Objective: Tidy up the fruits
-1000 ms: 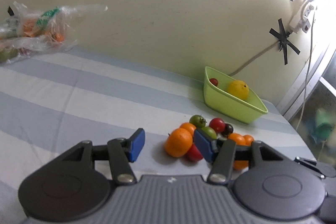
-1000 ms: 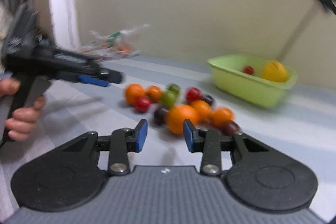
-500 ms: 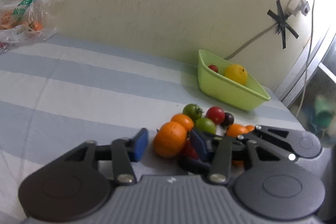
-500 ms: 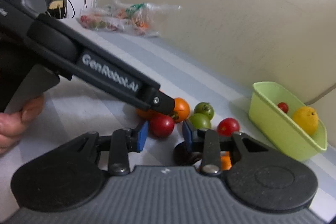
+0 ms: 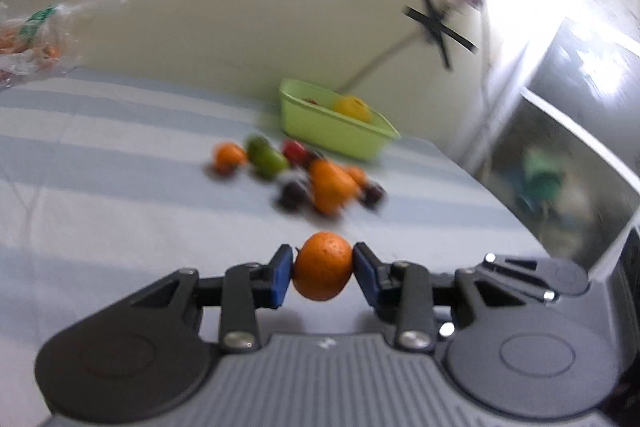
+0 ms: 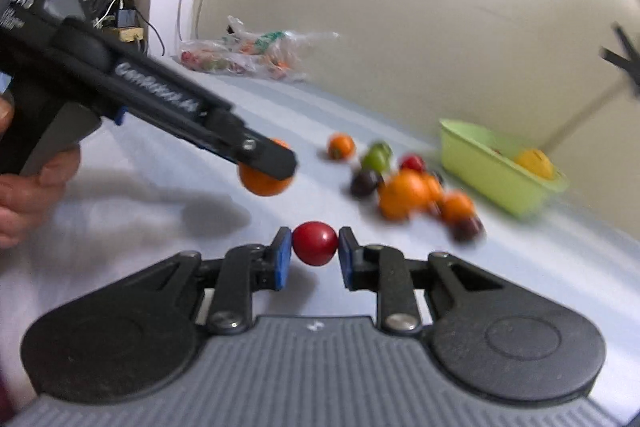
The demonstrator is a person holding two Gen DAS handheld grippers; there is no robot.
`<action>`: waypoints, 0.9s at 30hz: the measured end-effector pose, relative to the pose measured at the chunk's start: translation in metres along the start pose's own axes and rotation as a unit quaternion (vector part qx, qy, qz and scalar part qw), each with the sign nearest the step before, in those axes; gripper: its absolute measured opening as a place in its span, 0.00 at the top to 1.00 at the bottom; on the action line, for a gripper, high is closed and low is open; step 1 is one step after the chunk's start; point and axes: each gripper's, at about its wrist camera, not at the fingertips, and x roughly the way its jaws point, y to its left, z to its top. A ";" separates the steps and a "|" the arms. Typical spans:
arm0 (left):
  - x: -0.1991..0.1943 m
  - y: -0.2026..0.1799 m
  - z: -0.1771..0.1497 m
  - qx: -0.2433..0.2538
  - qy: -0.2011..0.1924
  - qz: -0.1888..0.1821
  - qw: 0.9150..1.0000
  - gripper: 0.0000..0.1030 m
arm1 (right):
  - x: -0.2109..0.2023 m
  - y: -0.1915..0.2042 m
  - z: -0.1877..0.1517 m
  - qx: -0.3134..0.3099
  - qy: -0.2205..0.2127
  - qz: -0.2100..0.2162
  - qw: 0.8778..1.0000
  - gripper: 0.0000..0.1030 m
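Note:
My left gripper (image 5: 322,269) holds a small orange (image 5: 322,261) between its blue pads, and its jaws are still closing on it. The right wrist view shows that same gripper (image 6: 266,159) lifted above the striped cloth, with the orange (image 6: 262,187) under its tip. My right gripper (image 6: 314,249) is shut on a red cherry tomato (image 6: 315,242). A blurred pile of oranges, green, red and dark fruits (image 5: 320,179) lies further off. Behind it stands a green basin (image 5: 332,133) holding a yellow lemon (image 5: 353,108) and a small red fruit.
A plastic bag of produce (image 6: 256,53) lies at the far left against the wall. A person's hand (image 6: 28,187) grips the left tool. The table's edge (image 5: 520,219) runs down the right, and a taped cable (image 5: 436,27) hangs on the wall.
Both grippers have closed on fruit, the left on the orange and the right on the red tomato. They have pulled back and away from the pile, which looks further off.

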 end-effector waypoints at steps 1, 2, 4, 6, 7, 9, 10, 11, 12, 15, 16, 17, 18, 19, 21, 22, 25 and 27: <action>-0.002 -0.007 -0.007 0.009 0.001 0.002 1.000 0.67 | -0.008 -0.001 -0.007 0.012 0.001 -0.007 1.000 0.73; -0.004 -0.013 -0.013 0.020 0.000 0.006 1.000 0.67 | -0.016 -0.002 -0.014 0.023 0.002 -0.012 1.000 0.73; -0.004 -0.022 -0.023 0.038 0.002 0.018 0.999 0.67 | -0.021 -0.005 -0.022 0.038 0.003 -0.022 0.999 0.73; 0.000 -0.026 -0.029 0.041 0.012 0.032 0.999 0.67 | -0.022 -0.011 -0.029 0.062 0.007 -0.028 0.998 0.73; 0.000 -0.026 -0.032 0.042 0.013 0.036 0.998 0.67 | -0.018 -0.013 -0.028 0.070 0.007 -0.025 0.997 0.73; -0.002 -0.030 -0.036 0.051 0.006 0.045 0.998 0.65 | -0.017 -0.014 -0.030 0.075 0.002 -0.021 0.997 0.72; -0.003 -0.031 -0.038 0.055 0.004 0.050 0.997 0.65 | -0.015 -0.013 -0.029 0.074 0.001 -0.021 0.997 0.72; -0.003 -0.031 -0.039 0.056 0.001 0.055 0.997 0.62 | -0.014 -0.012 -0.029 0.072 -0.002 -0.021 0.997 0.72; -0.003 -0.032 -0.040 0.060 -0.001 0.061 0.996 0.57 | -0.012 -0.012 -0.029 0.071 -0.003 -0.022 0.997 0.72; 0.000 -0.037 -0.043 0.068 0.001 0.074 0.995 0.53 | -0.012 -0.012 -0.031 0.075 -0.001 -0.021 0.997 0.70; 0.000 -0.038 -0.043 0.072 0.000 0.077 0.994 0.52 | -0.015 -0.012 -0.032 0.079 -0.001 -0.019 0.997 0.70; 0.000 -0.039 -0.044 0.075 -0.001 0.081 0.994 0.51 | -0.014 -0.013 -0.032 0.082 0.003 -0.015 0.997 0.70; 0.000 -0.041 -0.044 0.078 -0.001 0.084 0.993 0.51 | -0.015 -0.013 -0.033 0.082 0.004 -0.015 0.996 0.69; 0.001 -0.041 -0.044 0.080 -0.001 0.085 0.993 0.51 | -0.016 -0.013 -0.033 0.081 0.003 -0.015 0.997 0.69; 0.001 -0.041 -0.044 0.083 -0.001 0.087 0.993 0.51 | -0.015 -0.012 -0.033 0.079 0.004 -0.016 0.997 0.69; 0.001 -0.041 -0.044 0.084 -0.002 0.088 0.993 0.51 | -0.015 -0.012 -0.034 0.079 0.004 -0.016 0.997 0.69; 0.001 -0.043 -0.045 0.091 -0.005 0.087 0.992 0.54 | -0.015 -0.013 -0.034 0.082 0.004 -0.015 0.997 0.69; 0.001 -0.044 -0.046 0.095 -0.004 0.083 0.992 0.63 | -0.016 -0.014 -0.035 0.083 0.003 -0.014 0.996 0.70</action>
